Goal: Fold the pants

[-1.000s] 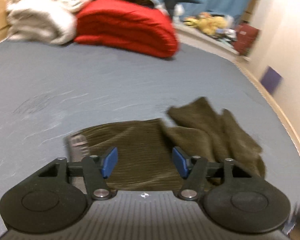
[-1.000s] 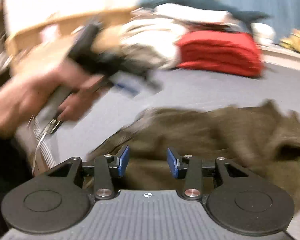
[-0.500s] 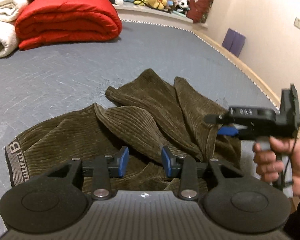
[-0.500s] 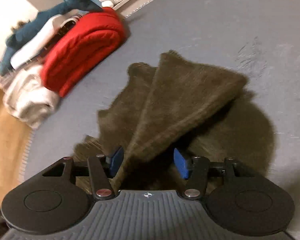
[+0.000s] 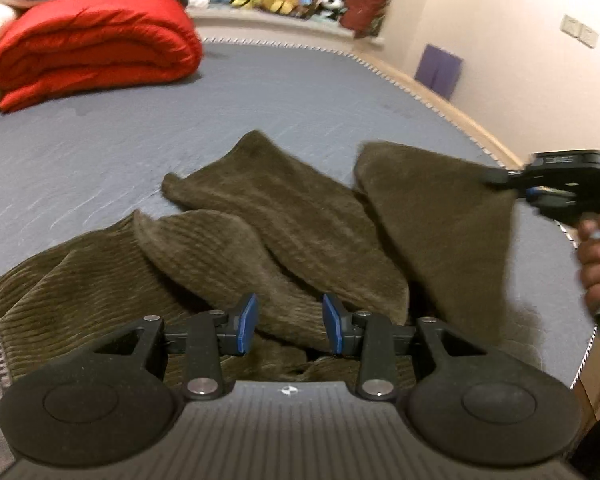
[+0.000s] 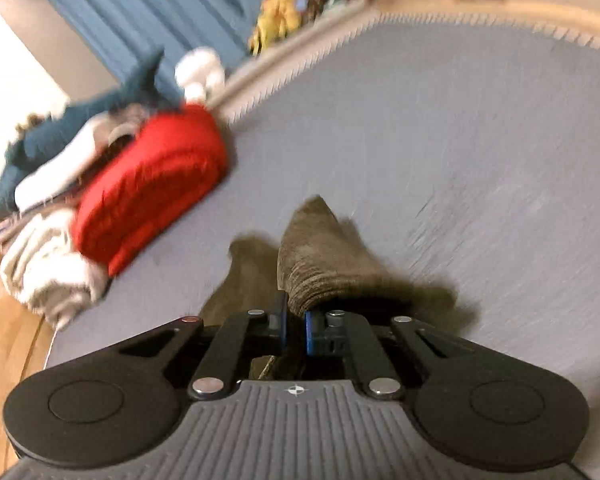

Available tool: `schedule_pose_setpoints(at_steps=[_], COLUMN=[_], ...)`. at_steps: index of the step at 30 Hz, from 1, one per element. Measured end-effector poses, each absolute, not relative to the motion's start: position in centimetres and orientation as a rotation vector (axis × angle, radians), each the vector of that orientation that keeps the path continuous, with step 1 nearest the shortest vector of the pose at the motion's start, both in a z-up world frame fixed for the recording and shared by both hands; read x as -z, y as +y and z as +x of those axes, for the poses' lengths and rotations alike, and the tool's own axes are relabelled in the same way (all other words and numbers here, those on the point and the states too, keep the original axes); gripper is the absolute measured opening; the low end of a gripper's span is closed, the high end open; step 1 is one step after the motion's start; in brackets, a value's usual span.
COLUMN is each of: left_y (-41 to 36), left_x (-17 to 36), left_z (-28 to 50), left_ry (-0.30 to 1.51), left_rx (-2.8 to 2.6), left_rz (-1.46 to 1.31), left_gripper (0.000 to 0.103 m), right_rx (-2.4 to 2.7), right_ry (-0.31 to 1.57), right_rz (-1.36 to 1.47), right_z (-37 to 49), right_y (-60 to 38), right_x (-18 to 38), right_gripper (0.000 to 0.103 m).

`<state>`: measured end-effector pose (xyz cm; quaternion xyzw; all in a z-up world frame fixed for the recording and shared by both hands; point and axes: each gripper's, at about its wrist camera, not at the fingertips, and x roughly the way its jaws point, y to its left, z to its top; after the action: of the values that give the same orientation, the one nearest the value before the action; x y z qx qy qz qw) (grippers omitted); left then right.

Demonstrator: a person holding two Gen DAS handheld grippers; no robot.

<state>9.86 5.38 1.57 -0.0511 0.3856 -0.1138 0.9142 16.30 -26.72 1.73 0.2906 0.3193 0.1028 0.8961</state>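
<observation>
My right gripper pinches one leg of the pants, lifting it; my left gripper hangs released. Next: spread that leg flat.

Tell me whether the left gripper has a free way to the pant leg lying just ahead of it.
Probably yes. The left gripper is open, with nothing between its fingers and the pants; the right gripper holds the other leg off to the side.
</observation>
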Motion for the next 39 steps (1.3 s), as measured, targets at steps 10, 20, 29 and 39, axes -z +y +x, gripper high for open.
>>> schedule_pose_setpoints(at_steps=[10, 20, 29, 39], left_y=[0.6, -4.7, -4.4, -3.9], left_x=[1.8, 7.2, 7.0, 6.5], left_z=[6.8, 4.0, 3.8, 4.3], left_ry=[0.908, 1.030, 1.026, 1.025], left_rx=[0.685, 0.863, 0.877, 0.851], left_rz=[0.047, 0.372, 0.379, 0.364], left_gripper=[0.042, 0.047, 0.055, 0.056], right_rx=[0.354, 0.468, 0.437, 0.398], right_ry=[0.568, 0.711, 0.627, 0.492], right_rz=[0.558, 0.857, 1.204, 0.967], right_z=[4.0, 2.3, 1.9, 1.8], right_y=[-49.3, -57.7, -63.2, -60.5], right_x=[-0.3, 7.4, 10.1, 4.3], right_gripper=[0.007, 0.047, 0.052, 0.006])
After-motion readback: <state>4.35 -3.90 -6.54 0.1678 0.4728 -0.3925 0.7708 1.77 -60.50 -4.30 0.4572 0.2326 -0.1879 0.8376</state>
